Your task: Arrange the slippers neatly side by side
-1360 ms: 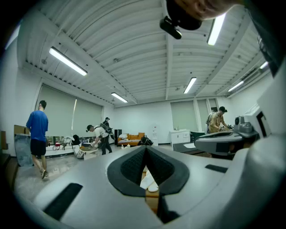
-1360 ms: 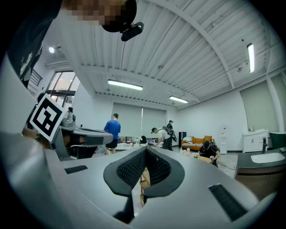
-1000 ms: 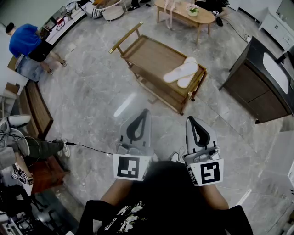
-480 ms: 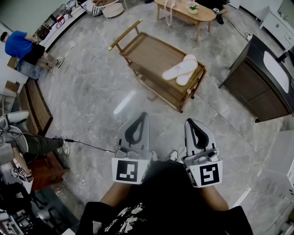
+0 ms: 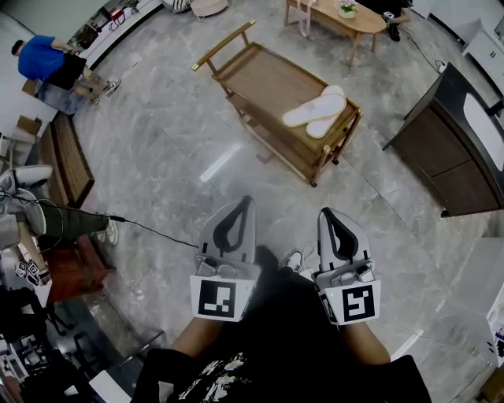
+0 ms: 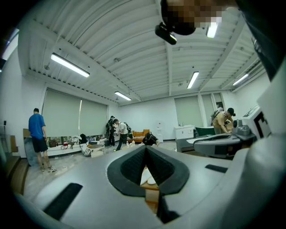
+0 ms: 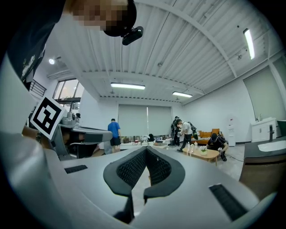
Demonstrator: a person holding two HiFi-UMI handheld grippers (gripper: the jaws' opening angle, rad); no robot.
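Observation:
Two white slippers [image 5: 316, 116] lie close together, toes toward the upper right, on the right end of a wooden trolley's top shelf [image 5: 260, 83]. They are far ahead of both grippers. My left gripper [image 5: 246, 203] is held low in front of my body, shut and empty. My right gripper [image 5: 327, 214] sits beside it, also shut with nothing in it. In the left gripper view the slippers [image 6: 146, 175] show small through the hole behind the shut jaws of the left gripper [image 6: 145, 148]. The right gripper [image 7: 146, 150] looks level across the room.
A dark cabinet [image 5: 453, 138] stands at the right. A low wooden table [image 5: 335, 16] is beyond the trolley. A person in blue [image 5: 49, 61] stands far left near a wooden bench [image 5: 67, 169]. A black cable [image 5: 150, 231] runs over the grey marble floor.
Both grippers have sunk a little in the picture and stay shut. The trolley with the slippers now sits higher in the view. The person in blue has shifted slightly.

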